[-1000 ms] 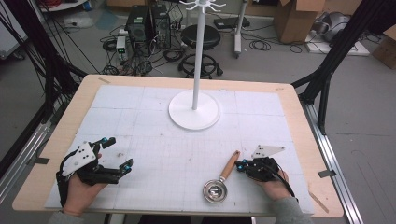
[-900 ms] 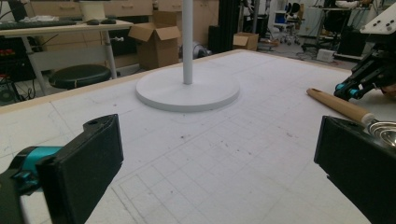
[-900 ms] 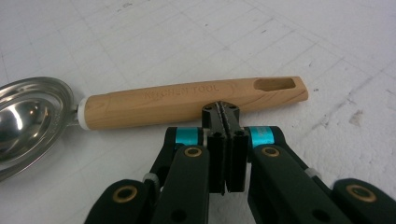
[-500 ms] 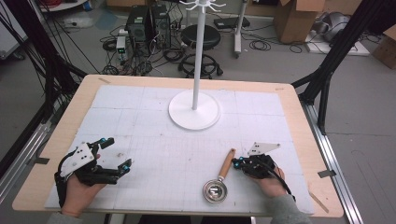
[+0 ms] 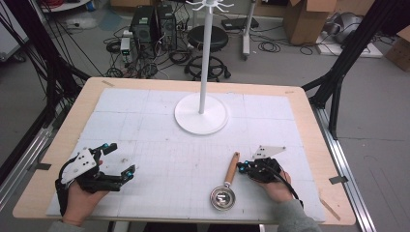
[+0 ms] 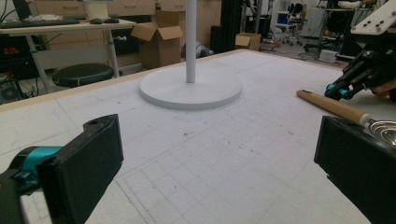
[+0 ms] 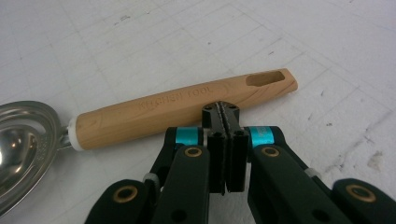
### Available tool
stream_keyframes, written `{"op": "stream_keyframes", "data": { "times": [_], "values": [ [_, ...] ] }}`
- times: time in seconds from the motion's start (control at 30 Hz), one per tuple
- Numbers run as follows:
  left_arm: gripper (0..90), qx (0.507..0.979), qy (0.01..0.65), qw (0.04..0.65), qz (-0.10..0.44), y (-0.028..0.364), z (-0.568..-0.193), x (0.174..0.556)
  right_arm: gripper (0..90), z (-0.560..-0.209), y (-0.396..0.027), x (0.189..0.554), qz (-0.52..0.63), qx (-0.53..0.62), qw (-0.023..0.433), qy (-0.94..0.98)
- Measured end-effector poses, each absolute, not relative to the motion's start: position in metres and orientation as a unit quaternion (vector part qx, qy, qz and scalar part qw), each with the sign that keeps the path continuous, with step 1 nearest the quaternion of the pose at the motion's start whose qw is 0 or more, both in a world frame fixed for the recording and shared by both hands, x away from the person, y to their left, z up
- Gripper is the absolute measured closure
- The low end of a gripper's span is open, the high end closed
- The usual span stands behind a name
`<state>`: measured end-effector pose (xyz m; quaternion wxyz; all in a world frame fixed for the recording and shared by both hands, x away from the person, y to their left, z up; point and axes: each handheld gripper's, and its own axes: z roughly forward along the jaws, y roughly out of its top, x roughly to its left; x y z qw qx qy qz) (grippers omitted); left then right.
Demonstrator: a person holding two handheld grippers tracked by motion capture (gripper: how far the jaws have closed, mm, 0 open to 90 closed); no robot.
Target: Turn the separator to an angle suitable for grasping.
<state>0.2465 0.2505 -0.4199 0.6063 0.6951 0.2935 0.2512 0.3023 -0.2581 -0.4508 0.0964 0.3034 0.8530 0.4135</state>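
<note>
A scoop with a metal bowl (image 5: 222, 198) and a light wooden handle (image 5: 233, 169) lies on the white mat at the front right. My right gripper (image 5: 242, 167) is just right of that handle, jaws shut with nothing between them. In the right gripper view its closed tips (image 7: 222, 109) sit against the near side of the handle (image 7: 187, 105); I cannot tell if they touch. The bowl (image 7: 18, 149) is at the left there. My left gripper (image 5: 121, 159) rests at the front left, open and empty. In the left gripper view its jaws (image 6: 224, 177) stand wide apart over bare mat.
A white stand with a round base (image 5: 200, 113) and a tall pole rises at the back middle of the mat. The wooden table edge (image 5: 333, 145) frames the mat. Black frame legs, cables, a stool and boxes stand on the floor beyond.
My right gripper has edged slightly left, closer to the wooden handle. The left gripper and the scoop have stayed where they were.
</note>
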Motion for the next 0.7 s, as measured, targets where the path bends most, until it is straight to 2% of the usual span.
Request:
{"op": "stream_keyframes", "data": {
  "times": [0.7],
  "values": [
    [1.8, 0.693, 0.298, 0.606, 0.250, 0.253, -0.421, 0.246, 90.0, -0.451, -0.240, 0.310, 0.414, 0.289, 0.093, 0.858]
  ]
}}
